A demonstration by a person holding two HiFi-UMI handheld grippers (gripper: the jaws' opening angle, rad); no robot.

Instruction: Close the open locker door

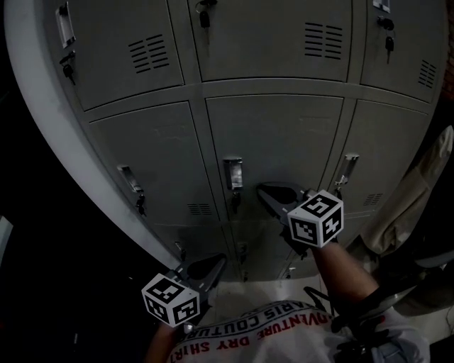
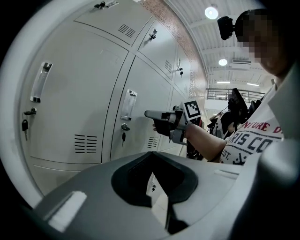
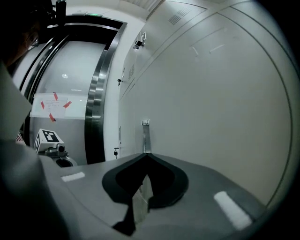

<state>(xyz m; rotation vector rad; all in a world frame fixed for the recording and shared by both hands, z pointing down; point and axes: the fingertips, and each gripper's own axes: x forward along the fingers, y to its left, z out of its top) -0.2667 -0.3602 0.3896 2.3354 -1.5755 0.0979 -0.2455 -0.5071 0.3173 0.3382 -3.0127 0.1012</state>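
Head view dim and underexposed; gripper views brighter under round ceiling lights [image 2: 211,12], fisheye-bent with black corners

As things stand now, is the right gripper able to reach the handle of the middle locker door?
Probably yes. The right gripper is close to the middle locker door, with the handle just ahead of its shut jaws and nothing between them. The left gripper hangs lower, out of the way.
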